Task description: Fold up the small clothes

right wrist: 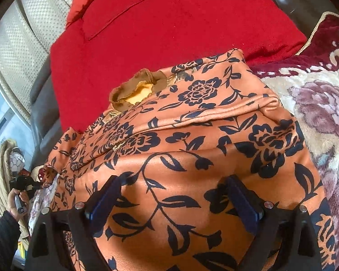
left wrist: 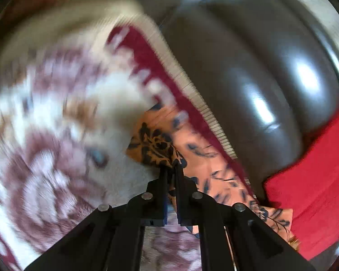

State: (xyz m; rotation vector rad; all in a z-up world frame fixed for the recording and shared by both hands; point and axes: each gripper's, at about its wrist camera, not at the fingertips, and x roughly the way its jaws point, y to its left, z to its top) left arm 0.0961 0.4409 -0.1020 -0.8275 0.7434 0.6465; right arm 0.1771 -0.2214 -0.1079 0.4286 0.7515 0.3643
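Observation:
An orange garment with a dark floral print [right wrist: 192, 140] lies partly folded on a plush floral blanket [right wrist: 323, 103], its brown collar [right wrist: 135, 88] toward the red cushion. My right gripper [right wrist: 174, 187] is open, its fingers spread just over the garment's near part. In the left wrist view, my left gripper [left wrist: 170, 169] is shut on a corner of the orange garment [left wrist: 156, 144] and holds it lifted above the blanket [left wrist: 45, 135]. The left view is motion-blurred. The left gripper also shows at the far left of the right wrist view [right wrist: 22, 184].
A red cushion [right wrist: 169, 27] lies beyond the garment, also in the left wrist view [left wrist: 314, 185]. A dark leather sofa arm [left wrist: 260, 67] rises past the blanket's fringed edge. A beige perforated backrest [right wrist: 22, 33] stands at left.

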